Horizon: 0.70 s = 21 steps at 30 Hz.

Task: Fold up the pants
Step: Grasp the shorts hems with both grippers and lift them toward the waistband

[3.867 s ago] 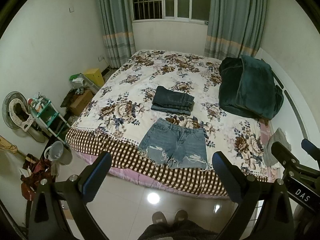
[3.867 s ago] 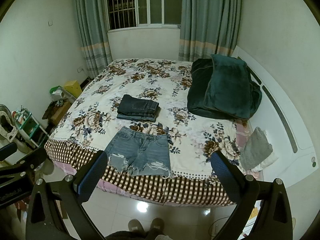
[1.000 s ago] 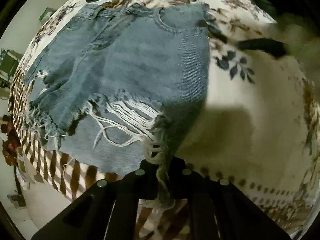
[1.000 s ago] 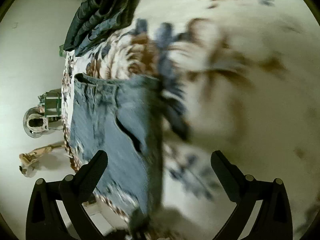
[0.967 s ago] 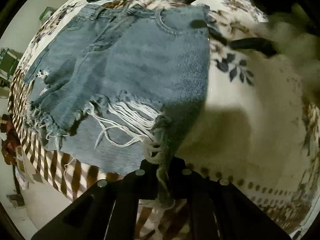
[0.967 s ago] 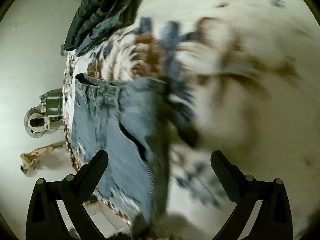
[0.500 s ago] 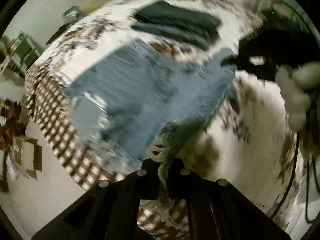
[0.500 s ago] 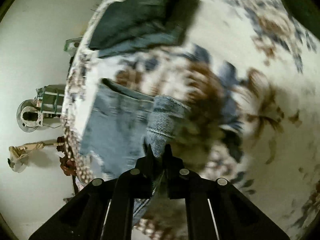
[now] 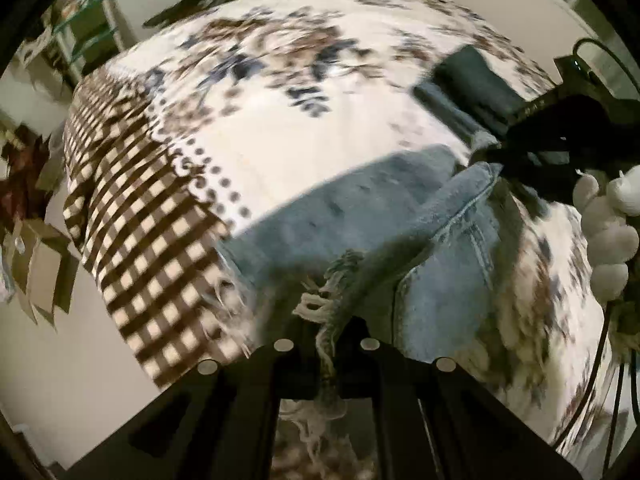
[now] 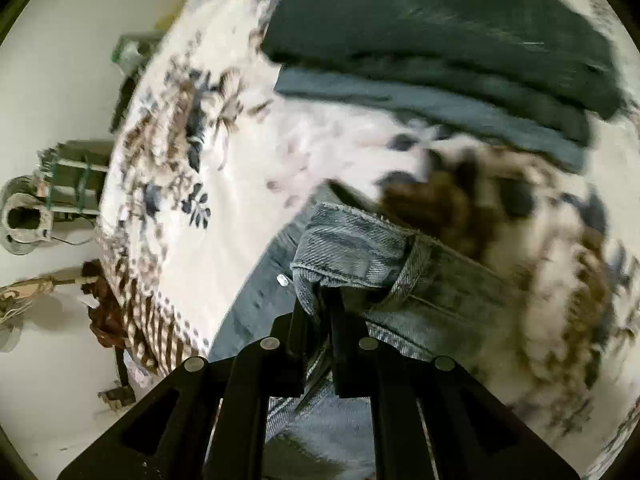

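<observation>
The light-blue denim shorts [image 9: 360, 216] lie on the flowered bedspread [image 9: 260, 120], folded over lengthwise. My left gripper [image 9: 326, 344] is shut on their frayed hem. My right gripper [image 10: 320, 312] is shut on the waistband corner [image 10: 352, 248]; it also shows in the left wrist view [image 9: 532, 156], held by a white-gloved hand [image 9: 608, 236]. The shorts also show in the right wrist view [image 10: 440, 292]. Both views are blurred by motion.
A stack of folded dark jeans [image 10: 460, 48] lies just beyond the shorts; it also shows in the left wrist view [image 9: 468, 80]. The checked bed edge [image 9: 140, 220] drops to the floor at left. A green shelf [image 10: 72, 184] and a fan [image 10: 24, 216] stand beside the bed.
Both grippers have carried the right half of the shorts leftward over the left half. The right gripper, open a second ago, closed on the waistband.
</observation>
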Motion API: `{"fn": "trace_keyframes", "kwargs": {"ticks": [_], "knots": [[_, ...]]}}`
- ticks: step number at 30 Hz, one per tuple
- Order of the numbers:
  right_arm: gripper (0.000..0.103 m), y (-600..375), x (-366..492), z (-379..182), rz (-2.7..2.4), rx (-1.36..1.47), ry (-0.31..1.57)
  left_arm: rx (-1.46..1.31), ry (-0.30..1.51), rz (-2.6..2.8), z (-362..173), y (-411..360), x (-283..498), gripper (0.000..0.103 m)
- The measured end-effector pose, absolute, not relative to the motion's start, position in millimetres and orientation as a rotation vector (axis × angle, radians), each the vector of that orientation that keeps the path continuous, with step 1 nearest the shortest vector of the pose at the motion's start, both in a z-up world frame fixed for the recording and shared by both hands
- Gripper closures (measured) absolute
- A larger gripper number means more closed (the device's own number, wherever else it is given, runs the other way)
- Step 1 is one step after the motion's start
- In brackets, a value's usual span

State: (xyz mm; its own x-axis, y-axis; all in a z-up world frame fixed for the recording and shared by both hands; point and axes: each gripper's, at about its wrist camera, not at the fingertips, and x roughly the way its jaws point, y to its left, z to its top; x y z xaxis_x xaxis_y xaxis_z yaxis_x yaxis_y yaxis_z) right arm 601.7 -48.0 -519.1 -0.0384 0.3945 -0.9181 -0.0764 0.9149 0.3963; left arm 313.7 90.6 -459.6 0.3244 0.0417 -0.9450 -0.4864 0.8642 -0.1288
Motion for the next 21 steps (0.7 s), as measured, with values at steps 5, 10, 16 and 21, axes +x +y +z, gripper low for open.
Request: {"fn": "trace_keyframes", "kwargs": {"ticks": [5, 10, 16, 21], "knots": [[0.094, 8, 624, -566, 0.339, 0.18, 1.632, -0.506, 1.236, 0.406, -500, 138, 333, 0.098], [0.067, 27, 634, -588, 0.377, 0.157, 1.66, -0.566, 1.242, 0.427, -519, 156, 334, 0.096], [0.007, -7, 624, -554, 0.583, 0.28, 1.545, -0.642, 1.176, 0.486, -502, 162, 317, 0.093], [0.001, -78, 604, -534, 0.555, 0.285, 1.478, -0.595, 1.15, 0.527, -479, 137, 309, 0.07]]}}
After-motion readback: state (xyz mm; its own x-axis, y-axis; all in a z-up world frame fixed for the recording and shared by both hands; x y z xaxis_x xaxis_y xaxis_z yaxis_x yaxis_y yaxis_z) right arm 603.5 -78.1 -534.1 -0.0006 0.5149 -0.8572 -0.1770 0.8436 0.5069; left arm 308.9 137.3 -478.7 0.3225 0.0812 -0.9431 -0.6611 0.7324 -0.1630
